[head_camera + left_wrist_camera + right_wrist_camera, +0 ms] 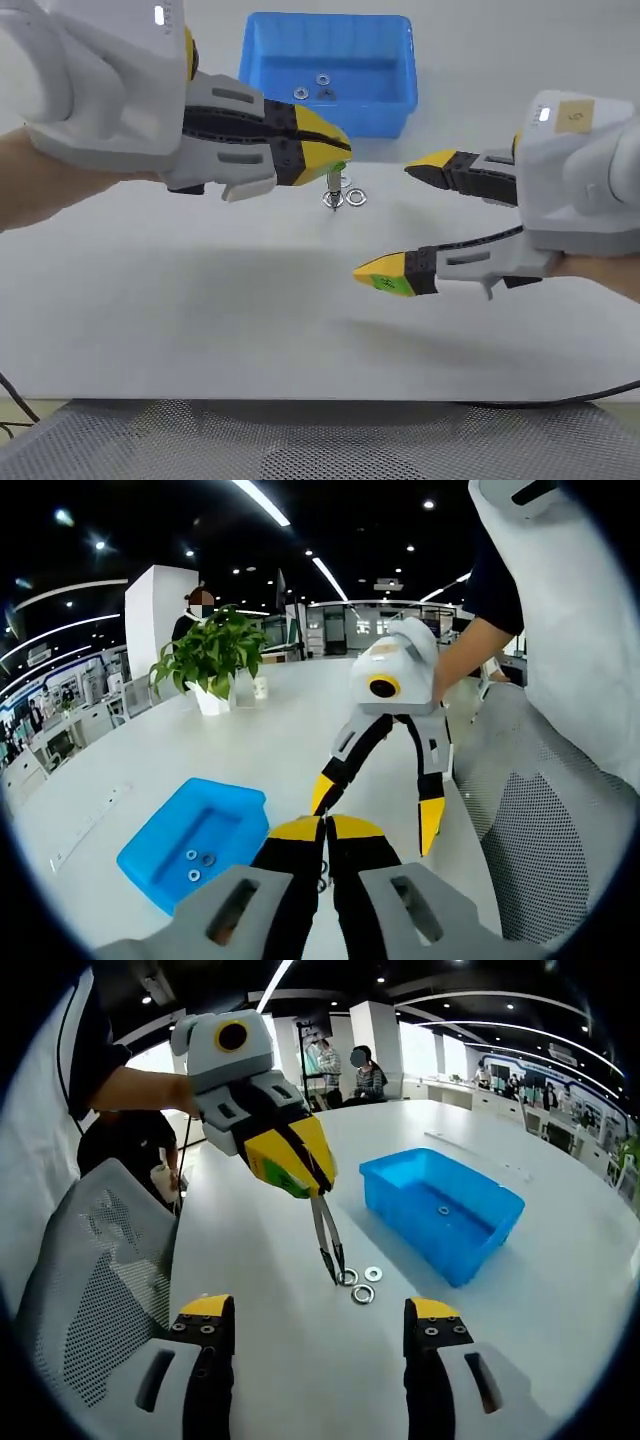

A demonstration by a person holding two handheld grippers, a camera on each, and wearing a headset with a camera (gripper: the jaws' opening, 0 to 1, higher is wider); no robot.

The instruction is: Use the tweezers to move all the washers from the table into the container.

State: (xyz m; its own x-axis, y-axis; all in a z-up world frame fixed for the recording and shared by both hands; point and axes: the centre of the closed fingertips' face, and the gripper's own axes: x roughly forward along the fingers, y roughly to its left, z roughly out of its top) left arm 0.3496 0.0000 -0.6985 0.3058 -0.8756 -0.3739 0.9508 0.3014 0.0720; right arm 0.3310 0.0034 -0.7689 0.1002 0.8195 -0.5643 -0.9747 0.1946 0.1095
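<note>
Three metal washers (345, 195) lie close together on the white table (200, 320), in front of the blue container (330, 110). The container holds a few more washers (320, 88). My left gripper (338, 150) is shut on steel tweezers (333, 185) that point down. In the right gripper view the tweezers (328, 1235) have their tips at the nearest washer (348, 1277); whether they grip it I cannot tell. My right gripper (395, 218) hovers open and empty to the right of the washers, and in its own view the right gripper (320, 1305) has its jaws wide apart.
A mesh chair back (320, 440) sits below the table's front edge, and a dark cable (570, 397) runs along that edge at the right. A potted plant (215, 660) stands far across the table. People (360, 1070) sit in the background.
</note>
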